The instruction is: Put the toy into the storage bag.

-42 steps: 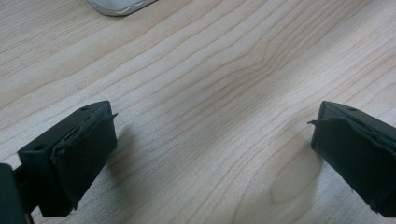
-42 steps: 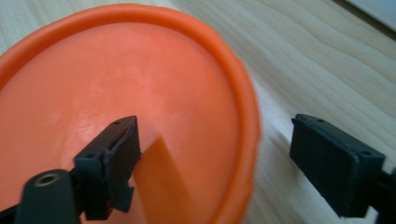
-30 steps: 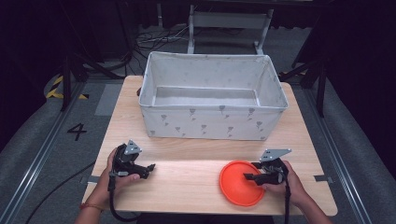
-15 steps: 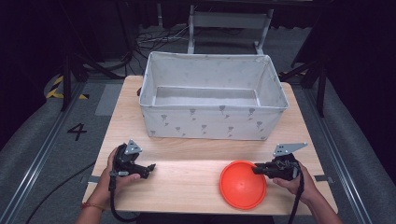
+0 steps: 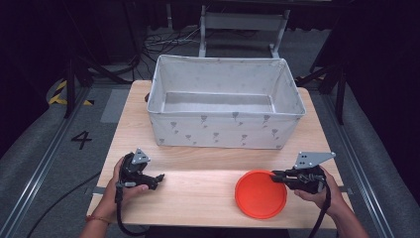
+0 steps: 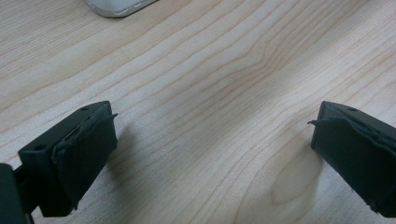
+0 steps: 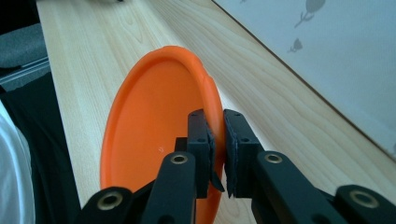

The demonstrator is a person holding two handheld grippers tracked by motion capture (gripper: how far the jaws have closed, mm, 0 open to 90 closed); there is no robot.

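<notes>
An orange round plate is at the front right of the wooden table. My right gripper is shut on its right rim, one pad inside the plate and one outside. The right gripper view shows the plate pinched between the pads of that gripper. I cannot tell whether the plate's far edge still touches the table. My left gripper rests at the front left, open. In the left gripper view its jaws stand wide apart over bare wood.
A large white fabric bin with a small grey print stands empty across the back half of the table. One of its corners shows at the top of the left gripper view. Bare wood lies between the two grippers.
My right gripper has moved from over the plate out to its right rim, shut on that rim and risen a little. The left gripper has stayed in place.
</notes>
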